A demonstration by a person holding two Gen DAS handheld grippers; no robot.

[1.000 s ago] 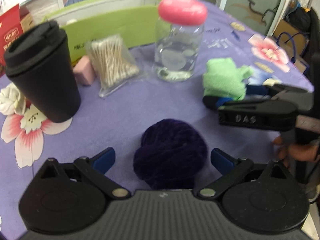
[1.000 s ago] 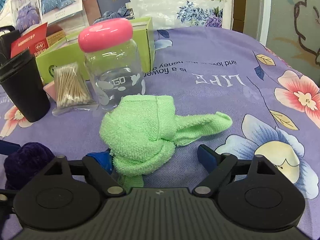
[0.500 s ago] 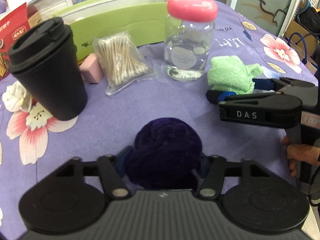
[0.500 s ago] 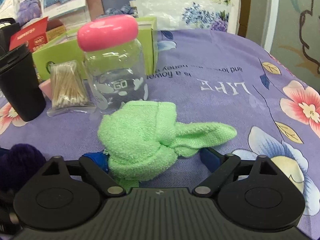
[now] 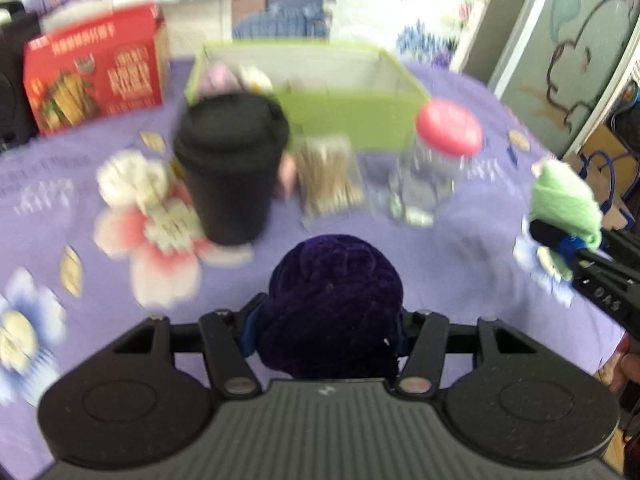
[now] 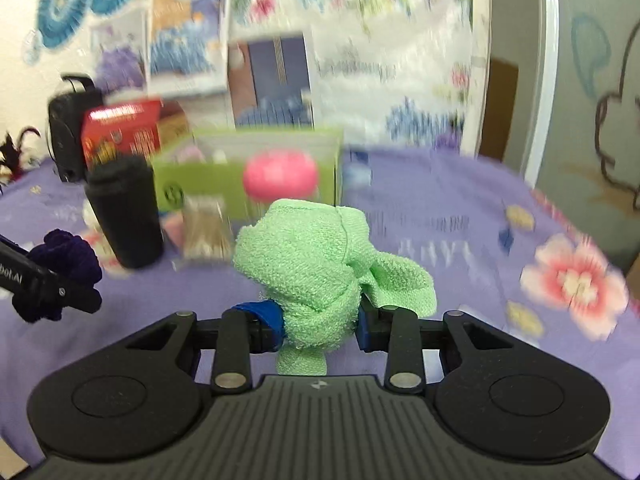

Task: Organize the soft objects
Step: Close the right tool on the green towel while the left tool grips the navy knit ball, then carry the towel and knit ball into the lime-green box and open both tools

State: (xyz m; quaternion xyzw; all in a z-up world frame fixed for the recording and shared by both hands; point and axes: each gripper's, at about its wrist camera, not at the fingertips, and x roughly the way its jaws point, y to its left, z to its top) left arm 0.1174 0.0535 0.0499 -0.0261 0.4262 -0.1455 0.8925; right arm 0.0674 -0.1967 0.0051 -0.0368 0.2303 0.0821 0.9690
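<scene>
My left gripper [image 5: 326,332] is shut on a dark purple yarn ball [image 5: 334,292] and holds it above the purple flowered tablecloth [image 5: 460,248]. My right gripper [image 6: 320,326] is shut on a knotted green towel [image 6: 316,264], also lifted off the cloth. Each gripper shows in the other's view: the green towel at the right edge [image 5: 566,204], the purple ball at the left [image 6: 66,268]. An open green box [image 5: 352,108] stands at the back of the table, with soft-looking items inside its left end. Both views are blurred.
A black lidded cup [image 5: 232,168], a bag of cotton swabs [image 5: 328,176] and a clear jar with a pink lid [image 5: 436,160] stand between the grippers and the green box. A red carton [image 5: 96,76] stands at the back left.
Both grippers closed on their objects and lifted them off the cloth. The left gripper took the purple ball first, then the right closed on the green towel. Both views tilted upward.
</scene>
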